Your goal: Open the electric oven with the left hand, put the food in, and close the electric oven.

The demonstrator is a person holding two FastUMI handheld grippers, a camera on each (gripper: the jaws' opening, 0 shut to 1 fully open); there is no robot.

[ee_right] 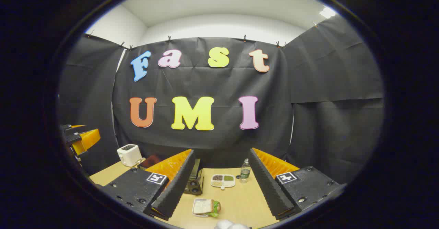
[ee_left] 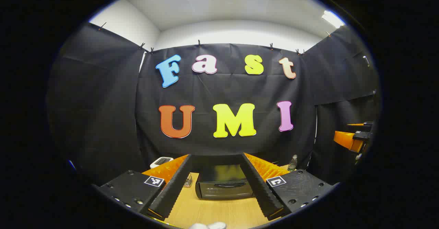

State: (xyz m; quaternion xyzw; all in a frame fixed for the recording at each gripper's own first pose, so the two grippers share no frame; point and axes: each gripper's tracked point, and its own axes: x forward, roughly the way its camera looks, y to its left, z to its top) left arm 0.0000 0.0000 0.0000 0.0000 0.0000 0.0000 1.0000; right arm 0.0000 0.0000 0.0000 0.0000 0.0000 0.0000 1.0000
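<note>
- Step in hand: approach, oven door closed.
- Left gripper wide, empty, oven at 12 o'clock.
- Right gripper wide, empty, above sandwich.
- Next: hook door handle, pull open.

Oven at bench centre, bottle behind to its right, toaster behind left; in right gripper view, food tray before divided dish.

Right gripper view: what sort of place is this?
Likely a staged kitchen booth: black cloth walls around a wooden table holding a toaster, an electric oven and plated food.
</note>
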